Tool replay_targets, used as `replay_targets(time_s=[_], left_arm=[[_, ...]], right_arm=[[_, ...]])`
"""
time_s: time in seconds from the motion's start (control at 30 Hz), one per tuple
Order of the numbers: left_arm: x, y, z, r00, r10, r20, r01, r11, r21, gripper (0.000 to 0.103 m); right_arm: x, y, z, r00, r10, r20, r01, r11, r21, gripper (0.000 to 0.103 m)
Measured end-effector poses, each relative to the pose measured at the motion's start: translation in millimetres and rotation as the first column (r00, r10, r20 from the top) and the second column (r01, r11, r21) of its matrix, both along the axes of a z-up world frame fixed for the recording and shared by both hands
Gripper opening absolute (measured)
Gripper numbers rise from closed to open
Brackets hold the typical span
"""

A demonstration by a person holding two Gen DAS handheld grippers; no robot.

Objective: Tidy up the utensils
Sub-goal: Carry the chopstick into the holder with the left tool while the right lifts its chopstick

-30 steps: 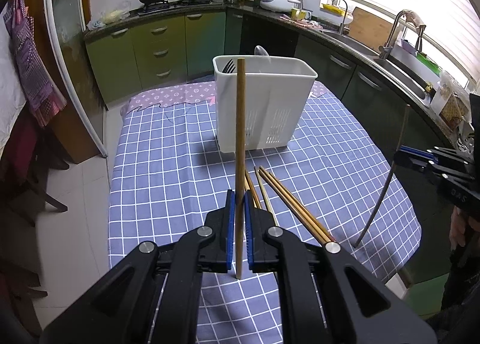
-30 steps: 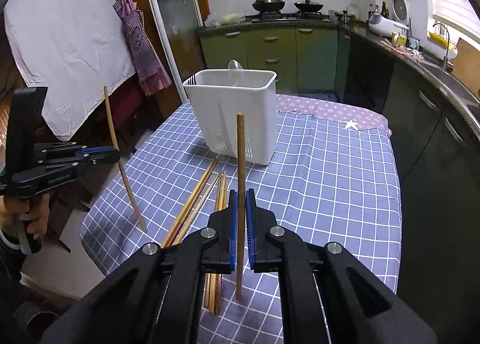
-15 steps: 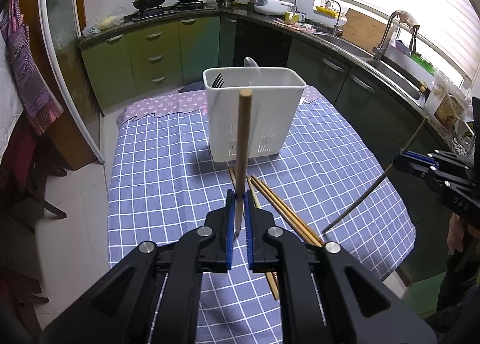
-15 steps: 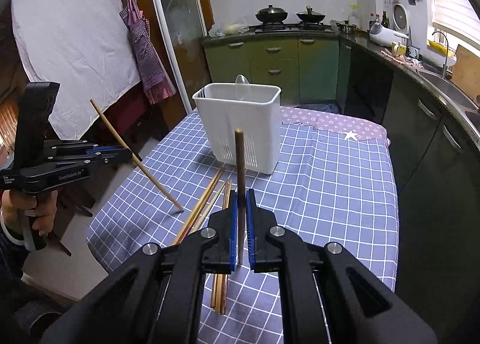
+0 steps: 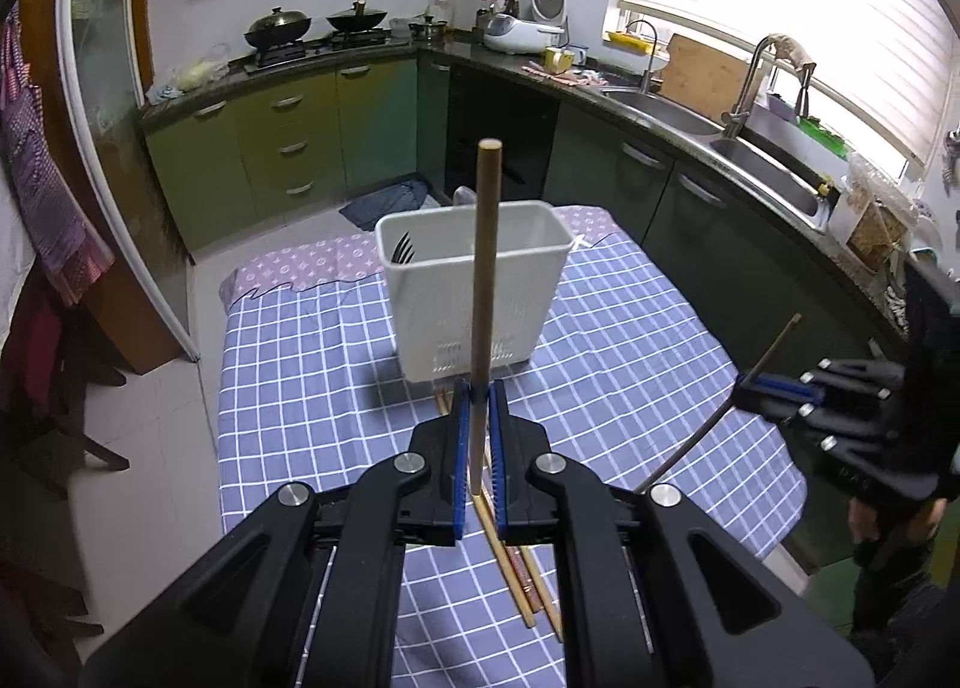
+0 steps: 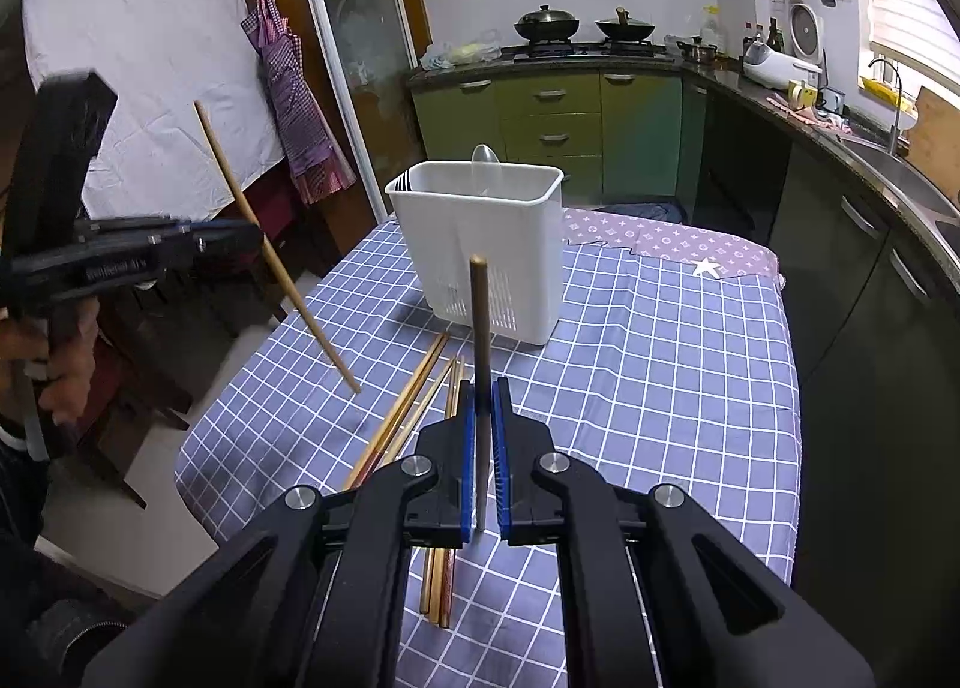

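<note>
Left gripper [image 5: 475, 436] clamps slim wooden chopstick [image 5: 483, 292]; right gripper [image 6: 482, 442] clamps another [image 6: 479, 364]. White slotted plastic utensil caddy [image 6: 480, 244] stands ahead on checked tablecloth [image 6: 660, 364]. Advice: tip sticks vertical over rim before release.

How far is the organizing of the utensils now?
Partly done: a fork and a spoon already stand in the white caddy. Left gripper and right gripper each clamp one chopstick. Several loose chopsticks still lie on the checked tablecloth.
</note>
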State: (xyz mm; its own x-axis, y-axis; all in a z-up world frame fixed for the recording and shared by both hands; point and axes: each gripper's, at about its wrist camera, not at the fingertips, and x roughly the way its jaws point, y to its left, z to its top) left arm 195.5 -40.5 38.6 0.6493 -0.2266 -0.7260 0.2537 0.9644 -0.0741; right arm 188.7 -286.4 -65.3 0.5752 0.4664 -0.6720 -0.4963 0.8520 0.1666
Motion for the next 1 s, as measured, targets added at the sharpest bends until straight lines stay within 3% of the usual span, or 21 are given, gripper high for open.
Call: replay_targets(time_s=[0.23,0.4,0.5,0.67,0.93,1.0], left_arm=[[14,-10,56,0.994,0.003,0.111,-0.004,1.0,0.012,0.006],[36,-20,107,0.973,0.018,0.232,-0.021,1.0,0.011,0.006],[54,-27,121,0.959,0.037,0.282,-0.043,0.999,0.016,0.006],[85,-35,105,0.962,0.067,0.265,-0.077,0.997,0.028,0.006],[134,-32,45,0.982,0.103,0.159,-0.111,0.993,0.042,0.006],[138,-27,31,0.985,0.113,0.131,-0.119,0.992,0.041,0.016]], right_arm=[[1,-1,0,1.0,-0.002,-0.001,0.002,1.0,0.004,0.006],[0,-5,-1,1.0,-0.009,-0.004,0.009,1.0,0.001,0.006],[0,-9,-2,1.0,-0.016,-0.006,0.016,1.0,0.005,0.006],[-1,-13,-1,1.0,-0.023,-0.006,0.023,1.0,0.009,0.006],[0,-14,12,1.0,-0.019,0.008,0.019,1.0,0.013,0.007],[2,-15,19,1.0,-0.021,0.02,0.02,1.0,0.014,0.006]])
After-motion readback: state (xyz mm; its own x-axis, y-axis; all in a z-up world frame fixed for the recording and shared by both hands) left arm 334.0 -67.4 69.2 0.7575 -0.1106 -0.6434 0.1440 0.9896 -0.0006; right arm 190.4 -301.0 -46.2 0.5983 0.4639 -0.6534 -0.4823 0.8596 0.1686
